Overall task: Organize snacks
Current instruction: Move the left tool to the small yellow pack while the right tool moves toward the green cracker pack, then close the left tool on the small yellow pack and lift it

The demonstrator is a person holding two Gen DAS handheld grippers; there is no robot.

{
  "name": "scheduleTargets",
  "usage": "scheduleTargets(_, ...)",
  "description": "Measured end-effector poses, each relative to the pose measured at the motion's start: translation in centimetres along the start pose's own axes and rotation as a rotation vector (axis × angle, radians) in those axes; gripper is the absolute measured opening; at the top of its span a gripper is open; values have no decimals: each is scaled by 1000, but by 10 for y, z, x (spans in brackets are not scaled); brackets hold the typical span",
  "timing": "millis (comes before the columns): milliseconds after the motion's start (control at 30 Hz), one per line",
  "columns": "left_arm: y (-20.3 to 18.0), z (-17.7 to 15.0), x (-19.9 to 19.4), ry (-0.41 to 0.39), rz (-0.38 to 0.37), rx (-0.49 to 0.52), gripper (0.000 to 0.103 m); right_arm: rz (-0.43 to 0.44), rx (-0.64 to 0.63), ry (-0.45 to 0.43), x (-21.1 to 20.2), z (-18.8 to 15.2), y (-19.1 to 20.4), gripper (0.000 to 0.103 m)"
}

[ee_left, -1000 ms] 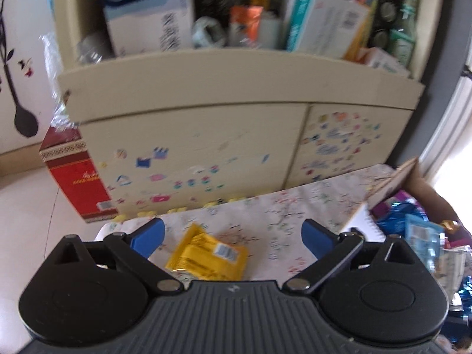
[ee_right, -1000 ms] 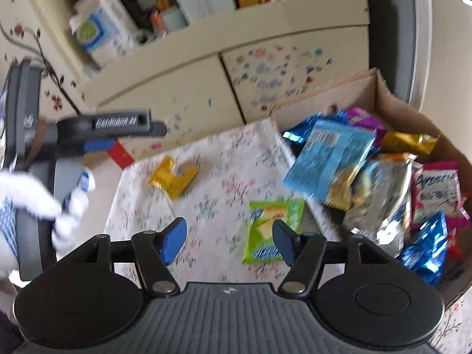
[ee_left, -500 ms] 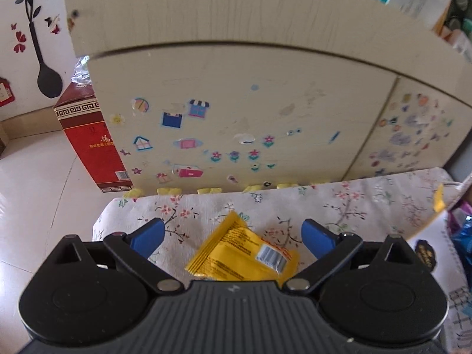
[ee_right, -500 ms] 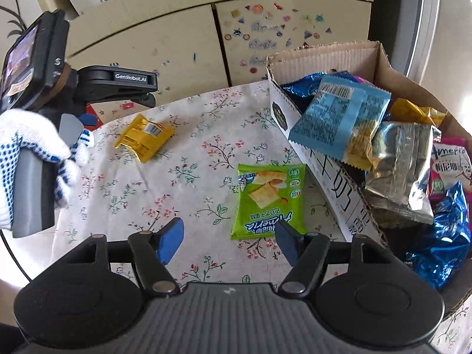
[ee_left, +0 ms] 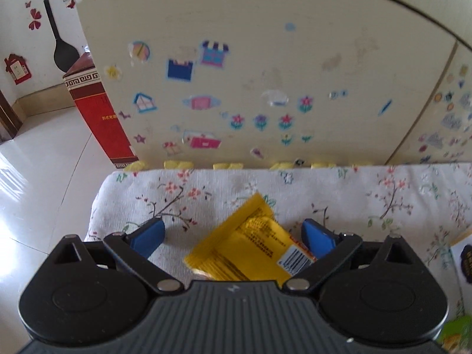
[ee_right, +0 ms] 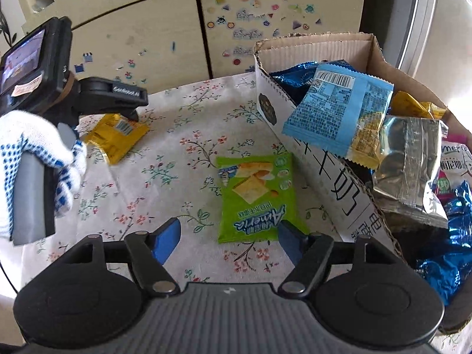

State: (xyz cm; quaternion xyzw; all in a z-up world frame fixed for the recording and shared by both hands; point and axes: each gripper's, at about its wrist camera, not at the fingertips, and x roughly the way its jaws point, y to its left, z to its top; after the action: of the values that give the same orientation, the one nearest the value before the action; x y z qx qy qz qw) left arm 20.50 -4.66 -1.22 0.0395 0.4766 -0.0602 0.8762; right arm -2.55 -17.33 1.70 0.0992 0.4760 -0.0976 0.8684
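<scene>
A yellow snack packet [ee_left: 250, 244] [ee_right: 116, 135] lies flat on the floral cloth. My left gripper [ee_left: 233, 233] hangs open just over it, blue pads on either side without pressing. In the right wrist view a green cracker packet [ee_right: 255, 197] lies on the cloth, its near edge between the pads of my right gripper [ee_right: 228, 240], whose jaws are opening and do not touch it. A gloved hand [ee_right: 38, 153] holds the left gripper at the far left. A cardboard box [ee_right: 309, 135] at the right holds several snack bags.
A cream cabinet [ee_left: 265, 59] with stickers stands right behind the cloth-covered table [ee_left: 383, 194]. A red carton [ee_left: 100, 118] stands on the tiled floor to the left. The box's tall wall rises close beside my right gripper.
Both grippers have sunk toward the table and tilted down. The yellow packet now lies between the left pads, the green packet's edge between the right ones, which stand a bit wider.
</scene>
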Motion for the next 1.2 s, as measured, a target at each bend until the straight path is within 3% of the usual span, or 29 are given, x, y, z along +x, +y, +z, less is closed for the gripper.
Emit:
scheduleTargets(167,-1,-11,-6,-28,-6,31,96,-3,22,3,7,-2,-4,74)
scheduleTargets(400,1,-18,-15,-49,-55,88,77,17,2,-23,3,-3,-10,46)
scheduleTargets(533,7,-22,-20,-36,-98,99,72,51,-8,-17,1,-4,-11,40)
scheduleTargets(633,9,-26,-26,-30,-120,135,71,54,-25,-2,-3,-6,-9,44)
scheduleTargets(767,15,-29,-29,-22,-144,158,68,-21,-56,-34,-12,-9,-2,66)
scheduleTargets(900,15,-30,-33,-14,-155,181,65,-95,-145,-122,-14,-9,9,73)
scheduleTargets(1200,15,-40,-39,-15,-182,220,64,-110,-162,-146,10,4,12,83)
